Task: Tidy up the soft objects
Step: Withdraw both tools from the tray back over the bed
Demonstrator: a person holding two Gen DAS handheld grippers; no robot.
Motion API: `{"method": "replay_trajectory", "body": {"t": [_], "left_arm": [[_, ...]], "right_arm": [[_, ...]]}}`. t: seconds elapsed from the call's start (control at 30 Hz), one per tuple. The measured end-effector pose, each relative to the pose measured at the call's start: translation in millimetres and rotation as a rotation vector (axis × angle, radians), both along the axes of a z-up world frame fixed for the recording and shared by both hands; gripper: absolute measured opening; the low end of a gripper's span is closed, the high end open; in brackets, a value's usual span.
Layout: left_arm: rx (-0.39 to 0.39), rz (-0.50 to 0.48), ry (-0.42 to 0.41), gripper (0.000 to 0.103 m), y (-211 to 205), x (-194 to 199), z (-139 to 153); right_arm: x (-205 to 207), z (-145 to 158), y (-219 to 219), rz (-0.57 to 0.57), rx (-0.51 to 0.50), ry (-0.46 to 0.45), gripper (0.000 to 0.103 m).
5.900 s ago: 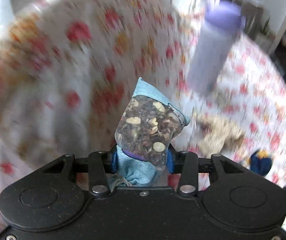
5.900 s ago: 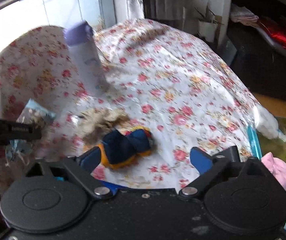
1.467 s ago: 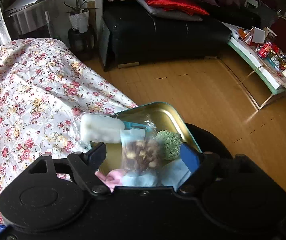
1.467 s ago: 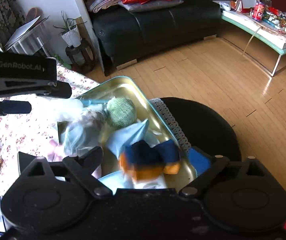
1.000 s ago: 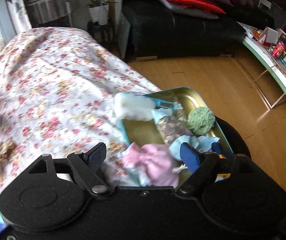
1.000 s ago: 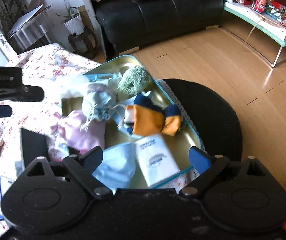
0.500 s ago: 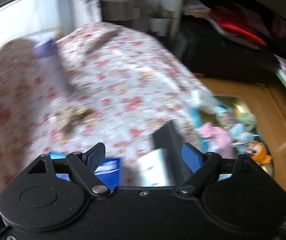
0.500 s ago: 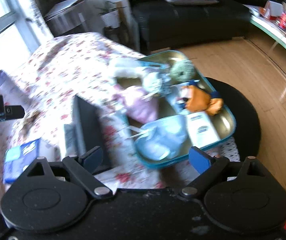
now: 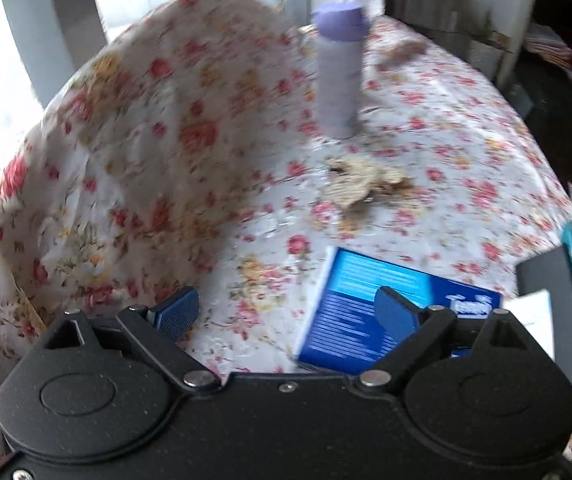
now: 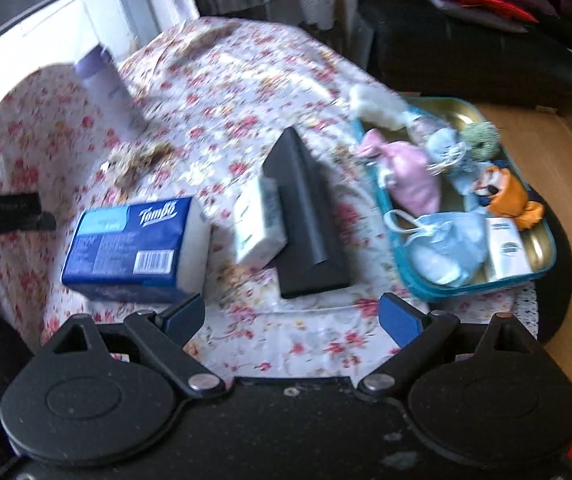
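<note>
My left gripper (image 9: 286, 312) hangs over the flowered cloth (image 9: 205, 184), its jaws opening with nothing between them. A blue tissue pack (image 9: 358, 300) lies on the cloth under its right finger. A beige fluffy piece (image 9: 358, 186) rests farther off. My right gripper (image 10: 292, 316) is open and empty above the cloth's near edge. The teal tin (image 10: 542, 272) at the right holds a pink pouch (image 10: 410, 176), a light blue pouch (image 10: 446, 148), a green ball (image 10: 480, 140), an orange and navy toy (image 10: 506, 196) and a white fluffy piece (image 10: 378, 106).
A purple-capped bottle (image 9: 340, 72) stands upright behind the beige piece. A black wedge-shaped object (image 10: 306, 208) and a small white tissue pack (image 10: 257, 224) lie between the blue pack (image 10: 133, 248) and the tin. Wooden floor and a black sofa are to the right.
Both views have swung left, away from the tin and onto the flowered cloth. The left jaws have spread wider. The sachet and the orange toy now lie in the tin.
</note>
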State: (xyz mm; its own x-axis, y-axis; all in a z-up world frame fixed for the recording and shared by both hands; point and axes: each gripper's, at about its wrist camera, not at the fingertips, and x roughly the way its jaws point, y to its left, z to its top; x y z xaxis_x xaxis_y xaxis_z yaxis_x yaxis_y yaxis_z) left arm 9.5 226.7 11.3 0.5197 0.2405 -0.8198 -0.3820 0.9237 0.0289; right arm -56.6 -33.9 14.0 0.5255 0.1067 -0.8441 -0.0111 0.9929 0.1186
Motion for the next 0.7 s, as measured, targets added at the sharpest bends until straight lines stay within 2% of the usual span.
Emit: {"method": "replay_trajectory", "body": {"t": [0.2,0.3,0.4,0.7], "left_arm": [[-0.032,0.02,-0.009,0.091,18,19,1],[-0.017,-0.006,-0.014,0.091,18,34,4],[-0.041,-0.038,-0.01,0.091,20,48,3],[-0.017,-0.107,0.016,0.091,15,96,-5]], "right_arm": [[12,-11,18,0.034,-0.026,0.044,0.094],[20,-14,23,0.042,-0.035,0.055,0.094],[27,-13,24,0.039,-0.045,0.055,0.094],[52,-17,22,-0.015,-0.044,0.081,0.094]]}}
